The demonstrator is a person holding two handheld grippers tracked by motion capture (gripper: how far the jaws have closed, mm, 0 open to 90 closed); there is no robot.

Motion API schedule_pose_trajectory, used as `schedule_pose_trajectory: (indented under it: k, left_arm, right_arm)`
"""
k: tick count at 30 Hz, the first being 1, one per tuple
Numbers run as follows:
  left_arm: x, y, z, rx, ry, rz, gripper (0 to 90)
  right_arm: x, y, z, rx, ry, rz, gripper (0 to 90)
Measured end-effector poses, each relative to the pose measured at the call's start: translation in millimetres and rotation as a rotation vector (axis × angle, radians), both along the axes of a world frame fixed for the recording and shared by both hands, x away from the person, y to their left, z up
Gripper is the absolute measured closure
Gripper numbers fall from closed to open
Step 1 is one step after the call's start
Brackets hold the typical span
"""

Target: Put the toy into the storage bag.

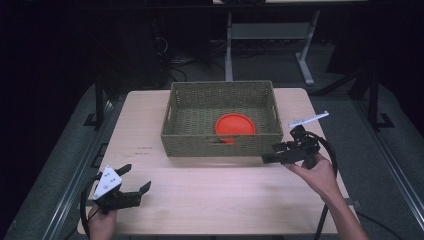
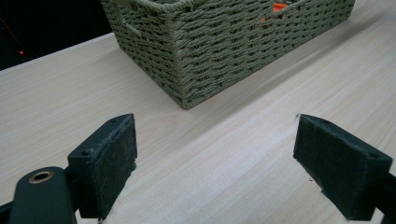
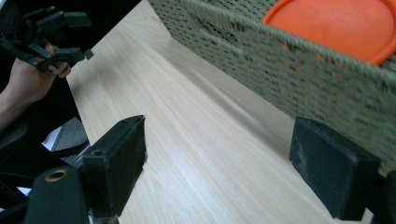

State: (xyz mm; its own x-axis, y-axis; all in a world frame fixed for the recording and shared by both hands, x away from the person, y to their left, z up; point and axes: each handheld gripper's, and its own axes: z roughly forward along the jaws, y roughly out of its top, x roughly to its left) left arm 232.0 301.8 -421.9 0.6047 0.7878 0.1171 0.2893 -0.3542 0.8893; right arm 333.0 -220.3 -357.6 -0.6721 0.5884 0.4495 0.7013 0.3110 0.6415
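Note:
An olive woven basket [image 1: 220,145] stands at the back middle of the light wooden table [image 1: 225,195]. An orange plate [image 1: 235,125] lies inside it, toward the front right. My left gripper [image 1: 137,177] is open near the table's front left corner, with nothing between its pads [image 2: 109,158]; the basket's corner [image 2: 224,46] lies ahead of it. My right gripper [image 1: 269,153] hovers open just off the basket's front right corner. Its jaws are empty, with the basket wall [image 3: 299,70] and the orange plate [image 3: 336,23] close by. The left gripper [image 3: 84,37] shows far off in the right gripper view.
The basket has handle slots in its front and side walls. Bare tabletop stretches between the two grippers and along the front edge. Beyond the table are dark floor, cables, and the white legs of another desk [image 1: 305,65].

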Motion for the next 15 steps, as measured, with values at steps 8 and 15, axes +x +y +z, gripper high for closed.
schedule_pose_trajectory:
  k: [8,15]
  left_arm:
    - [-0.3,-0.7,0.0,0.001,0.0,-0.002,12.9]
    - [0.0,-1.4,-0.6,0.008,0.001,-0.003,12.8]
  right_arm:
    - [-13.0,-20.6,-15.2,0.011,0.007,-0.03,18.3]
    - [-22.6,-36.6,-32.8,0.018,0.022,-0.069,18.6]
